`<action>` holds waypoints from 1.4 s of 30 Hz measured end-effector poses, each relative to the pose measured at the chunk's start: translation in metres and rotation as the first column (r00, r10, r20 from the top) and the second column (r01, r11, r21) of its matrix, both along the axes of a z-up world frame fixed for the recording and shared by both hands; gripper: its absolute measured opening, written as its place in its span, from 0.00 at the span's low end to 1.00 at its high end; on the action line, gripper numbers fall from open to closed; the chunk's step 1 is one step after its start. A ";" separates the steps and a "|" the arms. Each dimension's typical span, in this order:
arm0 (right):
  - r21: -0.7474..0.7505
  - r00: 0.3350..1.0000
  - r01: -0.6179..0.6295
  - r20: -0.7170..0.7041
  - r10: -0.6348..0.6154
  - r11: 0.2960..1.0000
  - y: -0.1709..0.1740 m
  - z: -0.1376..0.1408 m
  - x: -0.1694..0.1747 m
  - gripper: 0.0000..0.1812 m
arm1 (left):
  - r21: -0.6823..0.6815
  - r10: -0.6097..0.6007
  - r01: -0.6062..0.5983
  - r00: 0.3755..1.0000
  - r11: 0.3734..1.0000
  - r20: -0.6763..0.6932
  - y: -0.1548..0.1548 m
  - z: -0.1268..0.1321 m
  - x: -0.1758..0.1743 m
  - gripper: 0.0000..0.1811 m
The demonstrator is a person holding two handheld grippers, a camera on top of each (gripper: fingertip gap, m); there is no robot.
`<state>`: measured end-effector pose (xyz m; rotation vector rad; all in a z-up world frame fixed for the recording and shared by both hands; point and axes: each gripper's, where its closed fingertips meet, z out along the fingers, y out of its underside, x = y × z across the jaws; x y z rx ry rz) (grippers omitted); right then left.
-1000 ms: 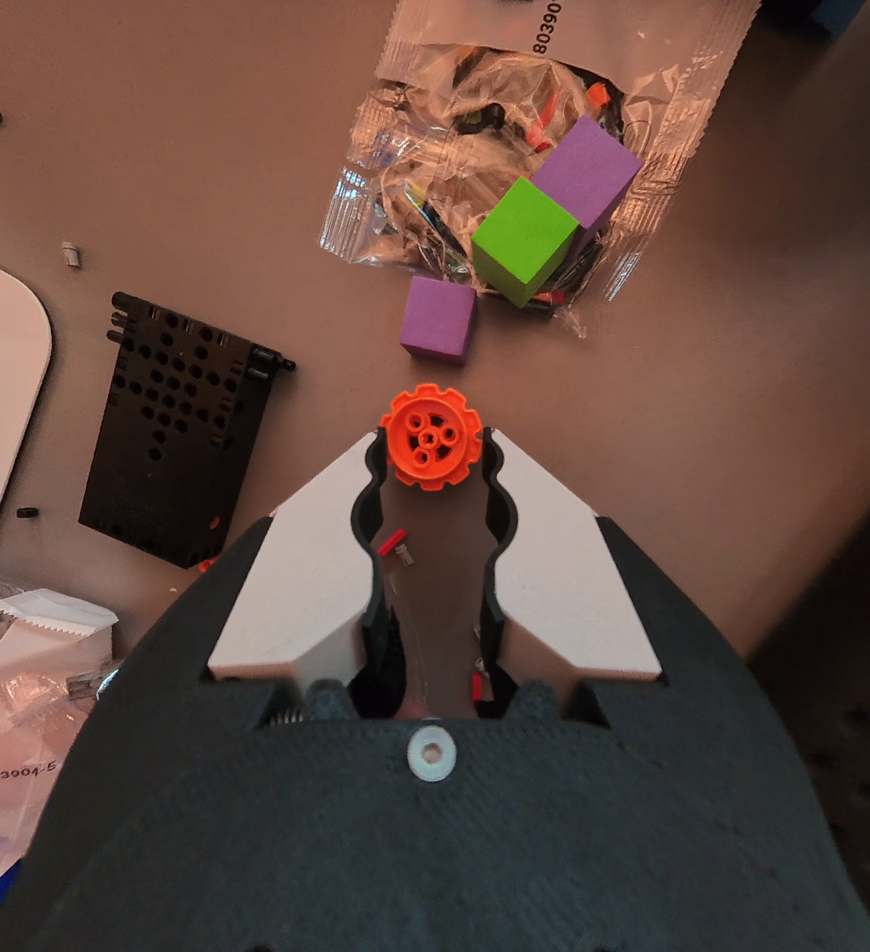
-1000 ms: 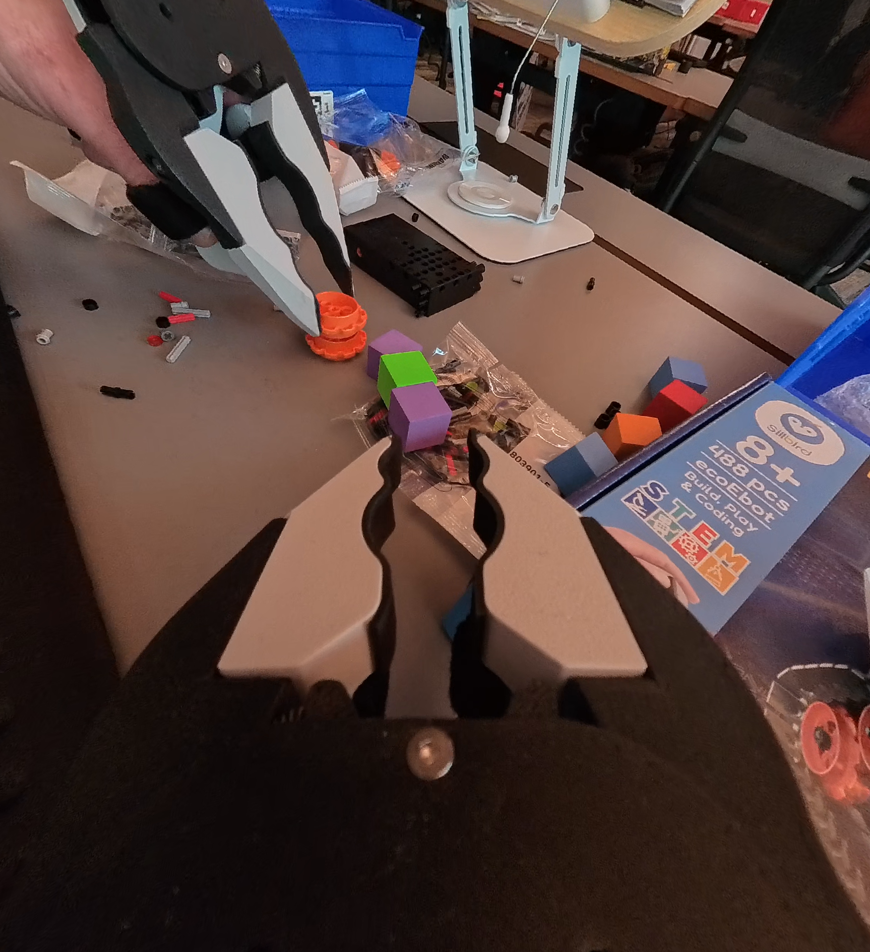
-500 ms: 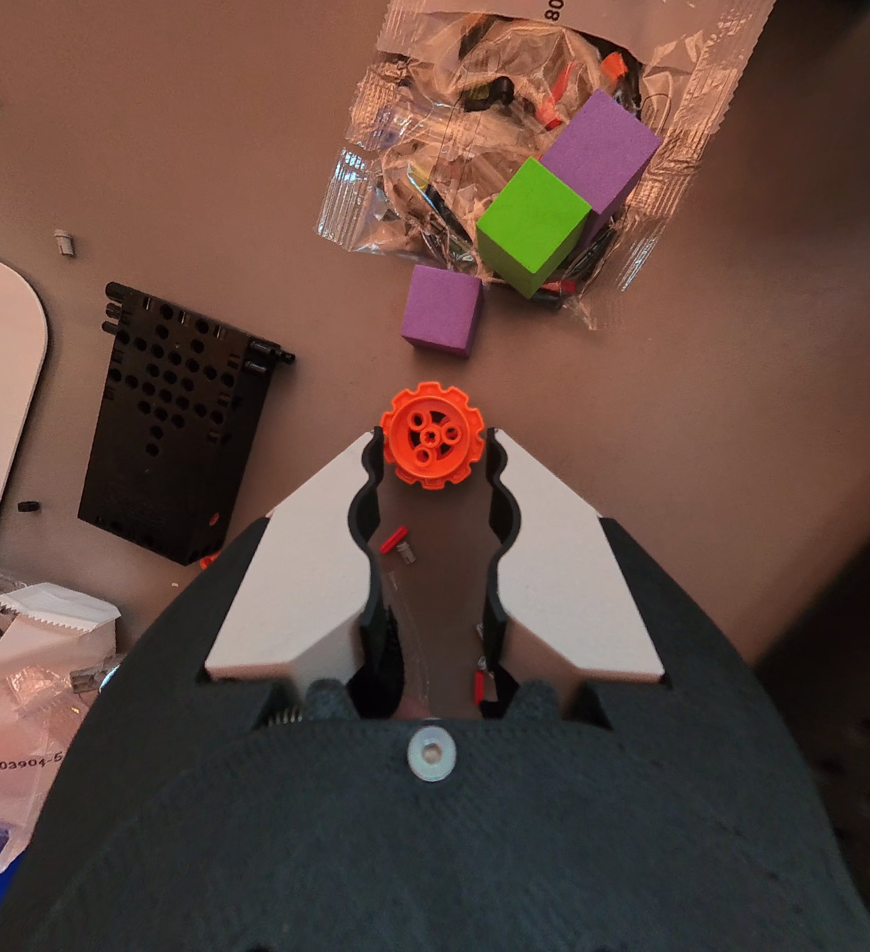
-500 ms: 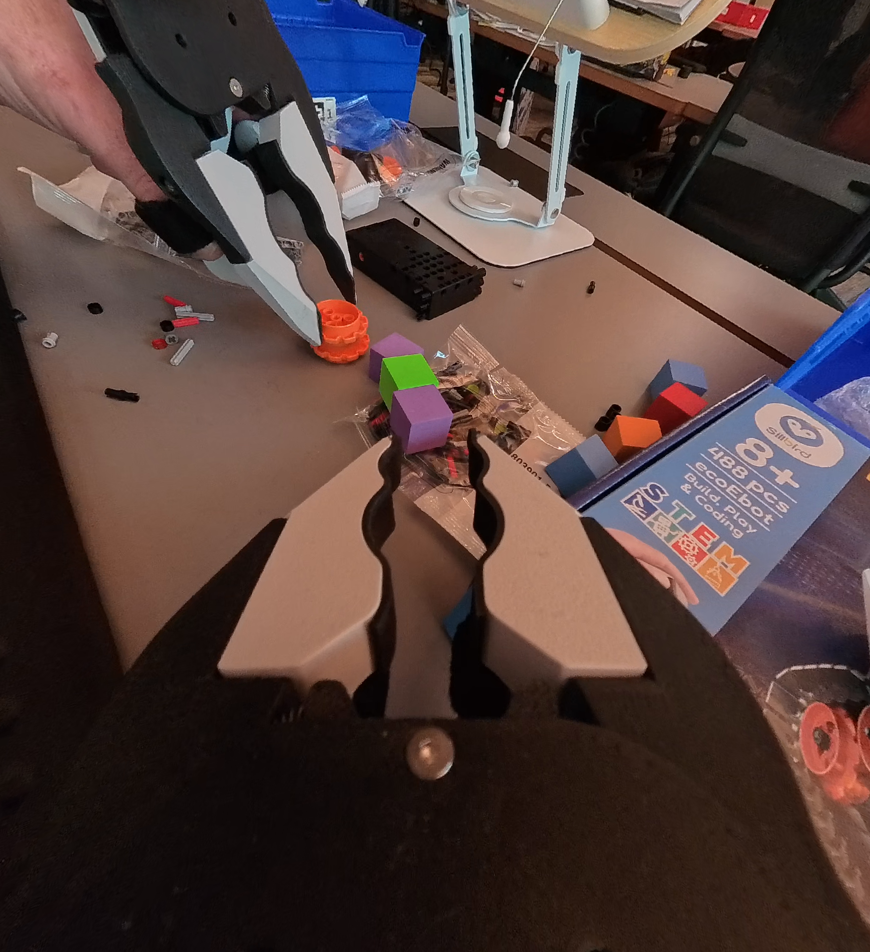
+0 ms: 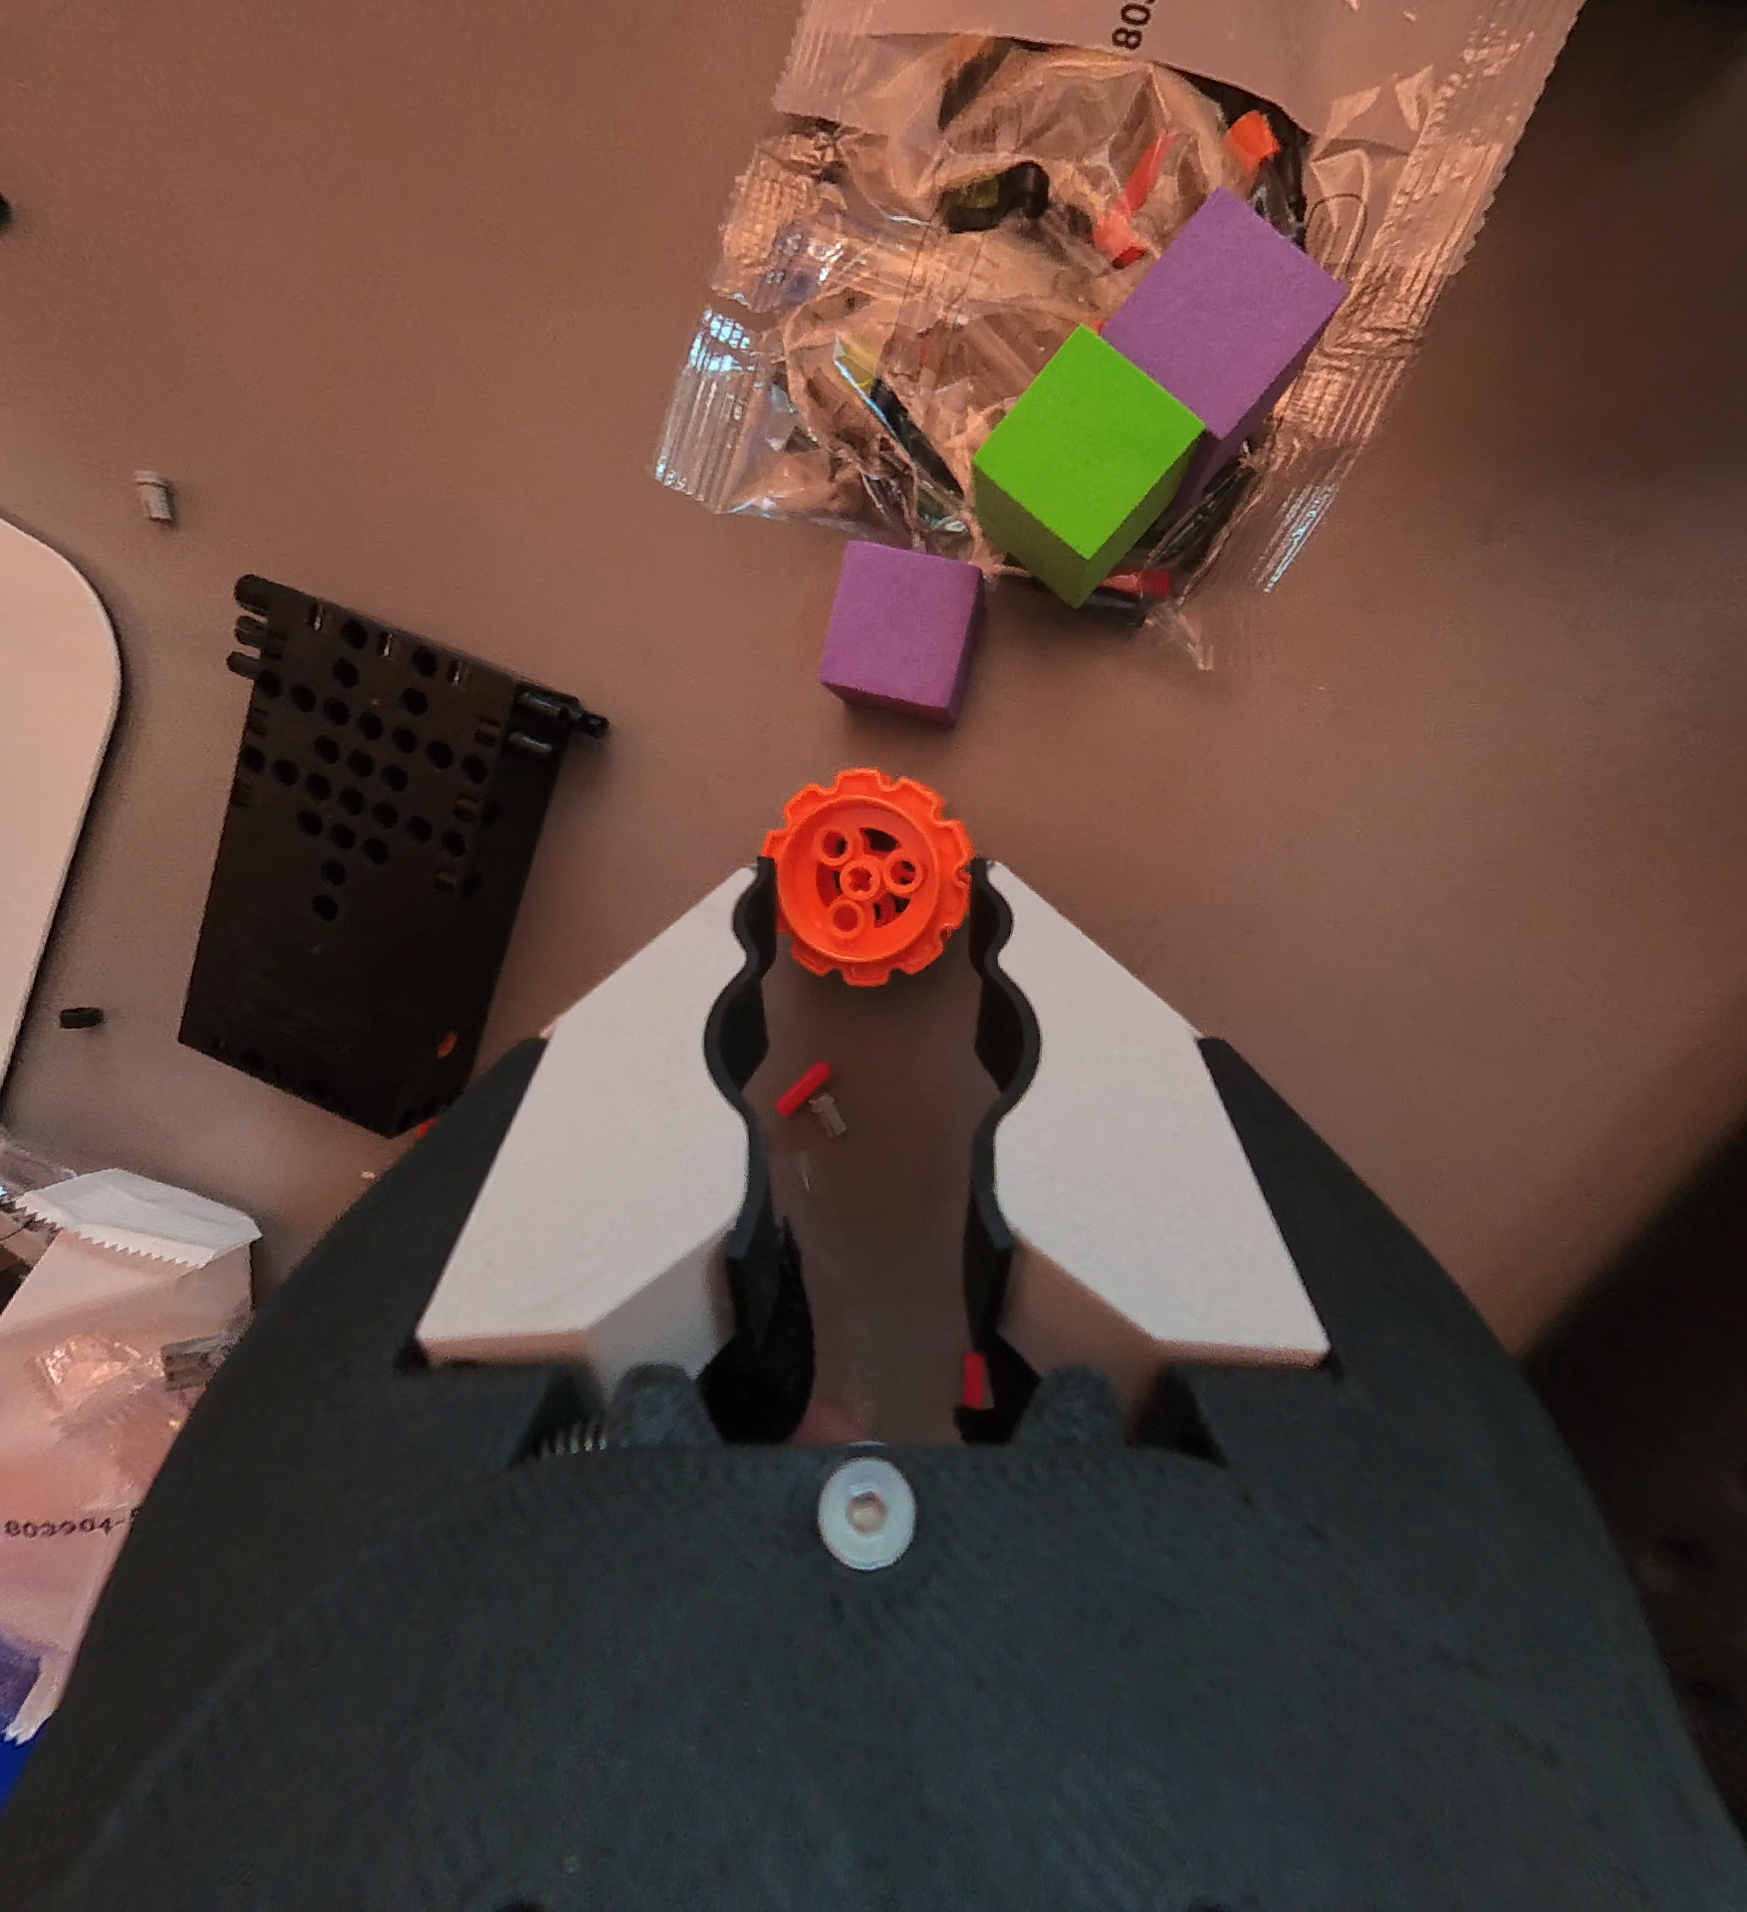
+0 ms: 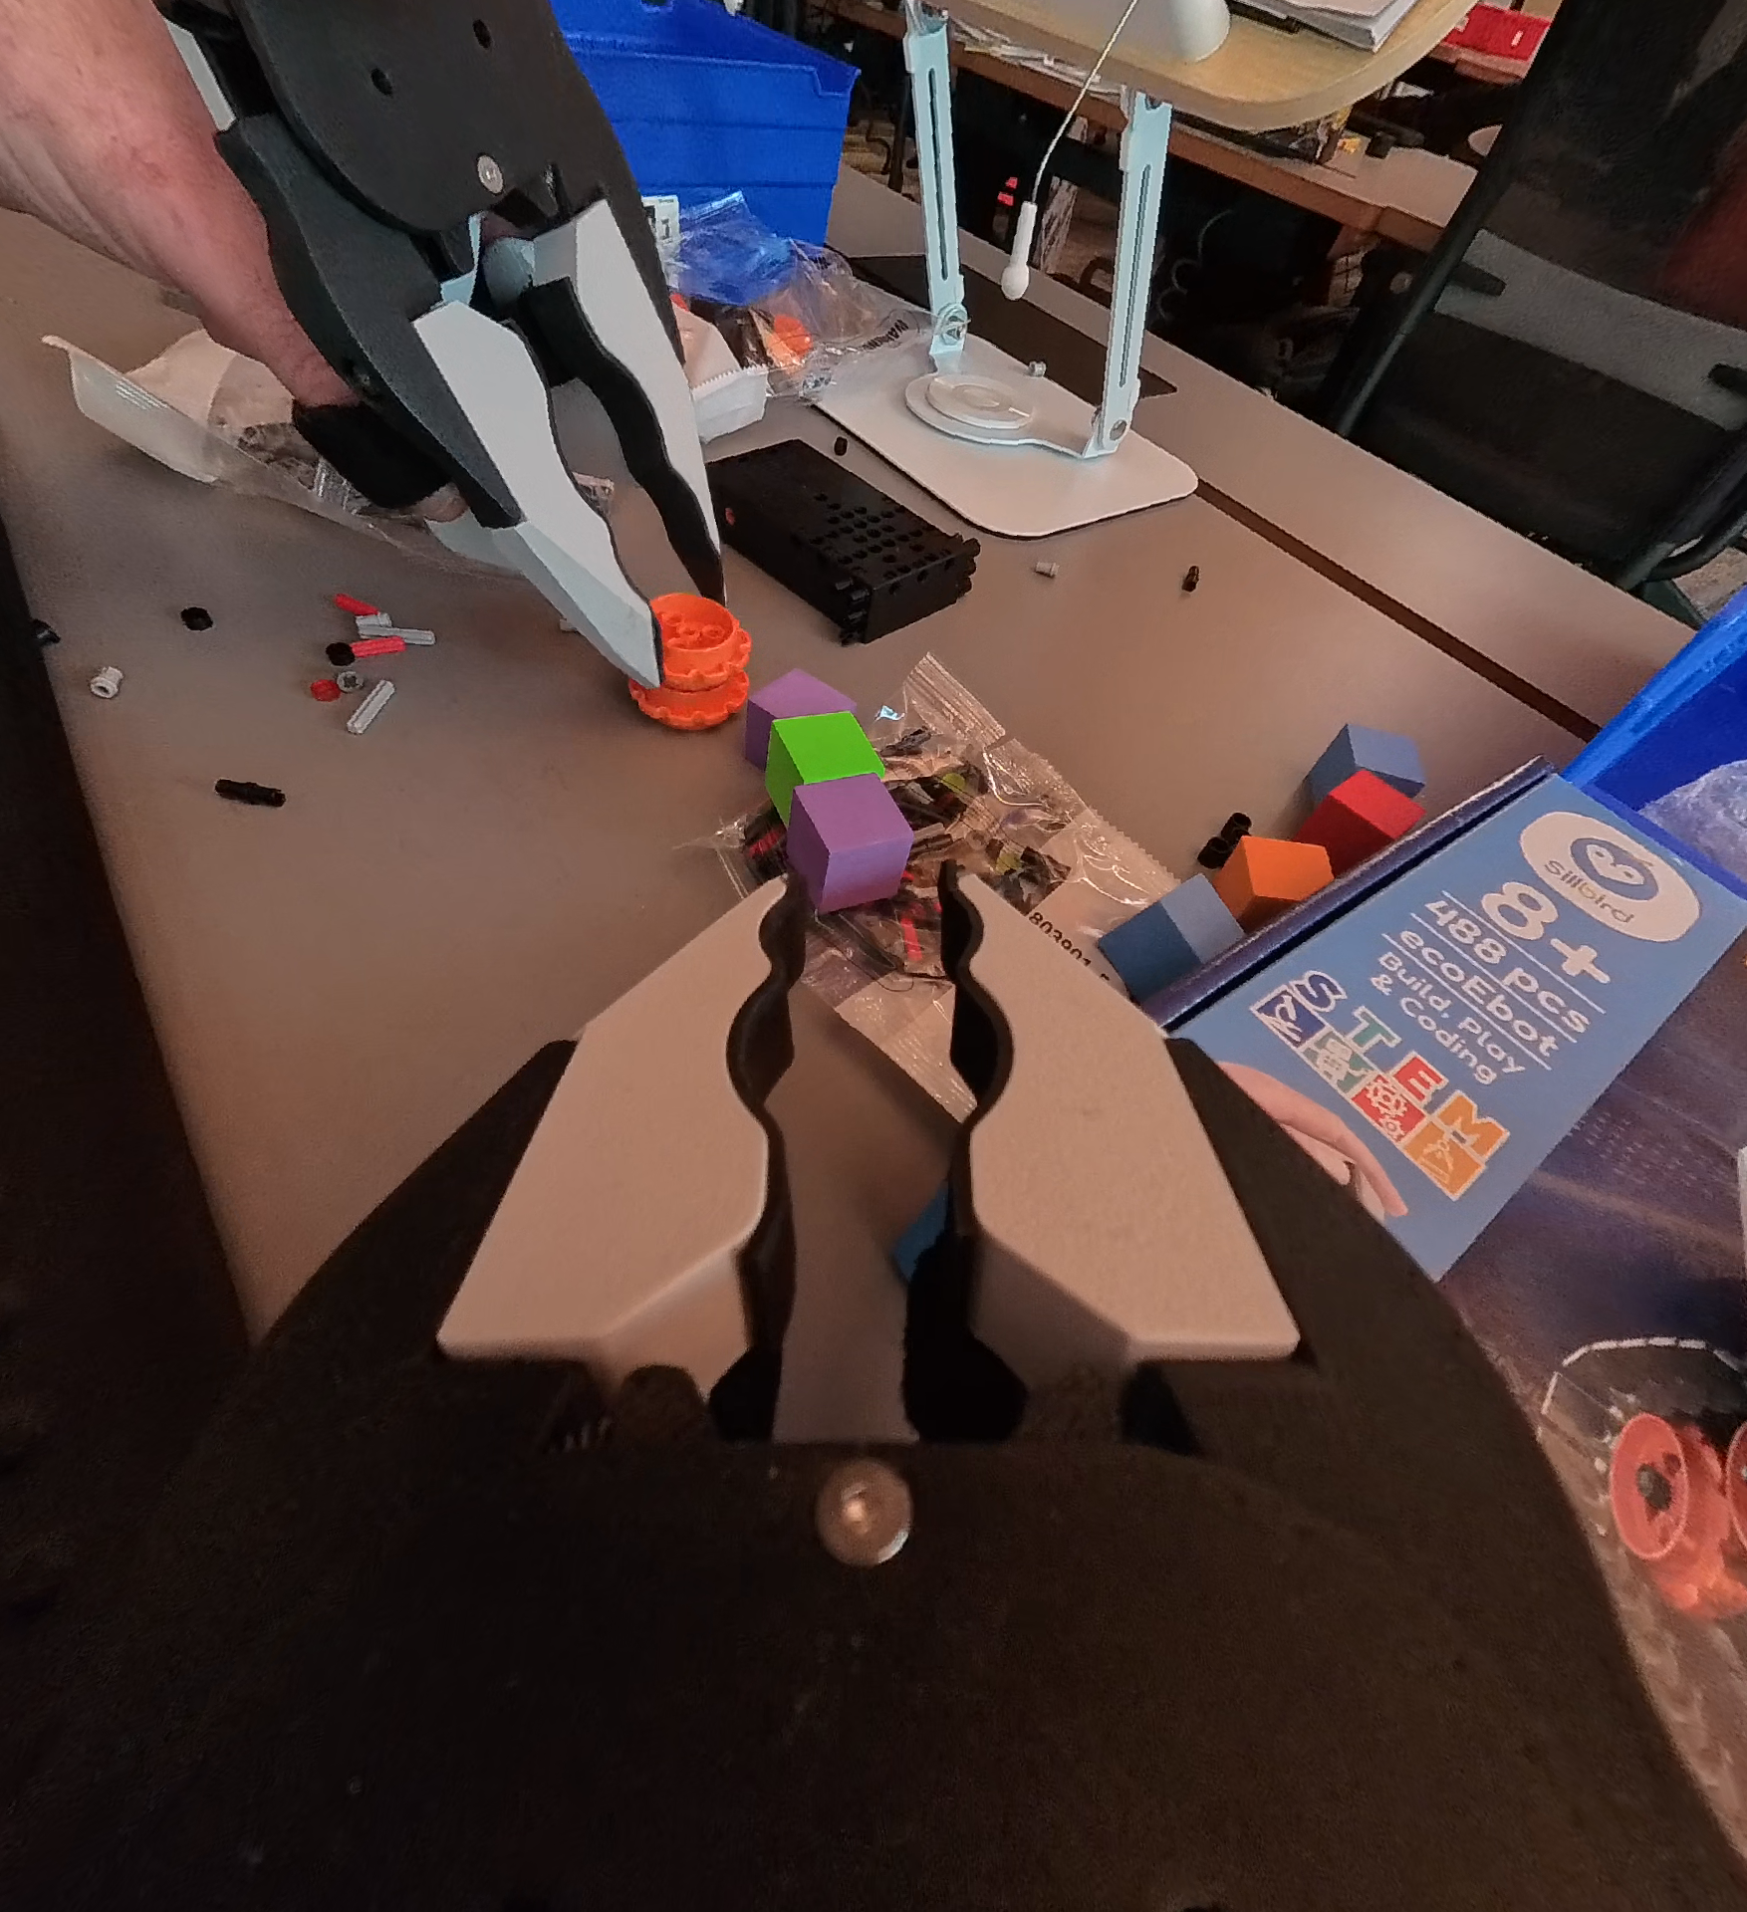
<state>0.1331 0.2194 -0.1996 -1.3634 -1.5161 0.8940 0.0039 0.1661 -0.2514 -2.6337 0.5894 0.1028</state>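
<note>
Being clamped at the tips of the left hand-held gripper (image 5: 867,890) is an orange toothed wheel (image 5: 864,877), axle hole facing the camera at 12 o'clock. In the right wrist view it is being held on or just above a second orange wheel (image 6: 688,701) on the bench (image 6: 455,890); contact cannot be told. The right hand-held gripper (image 6: 869,895) is being kept apart and empty, a purple cube (image 6: 846,840) just beyond its tips at 12 o'clock; the wheels are lying at 11 o'clock, well apart, nearer the left.

Clear parts bag (image 5: 963,259) runs off the top edge of the left wrist view — small contents inside too tangled to identify. Printed box (image 6: 1532,1086) cut off at right edge of the right wrist view. Lamp stand (image 6: 1035,435) — head out of frame.
</note>
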 end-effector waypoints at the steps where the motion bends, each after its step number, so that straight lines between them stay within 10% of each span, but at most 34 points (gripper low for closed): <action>1: 0.000 1.000 0.000 0.000 0.000 1.000 0.000 0.000 0.000 0.14 | -0.006 -0.001 0.001 1.000 1.000 -0.001 -0.001 -0.001 0.000 0.20; 42: -0.004 1.000 -0.001 0.006 0.001 1.000 0.000 -0.002 0.000 0.14 | -0.036 -0.102 0.099 0.989 0.994 -0.104 0.040 -0.005 0.018 0.18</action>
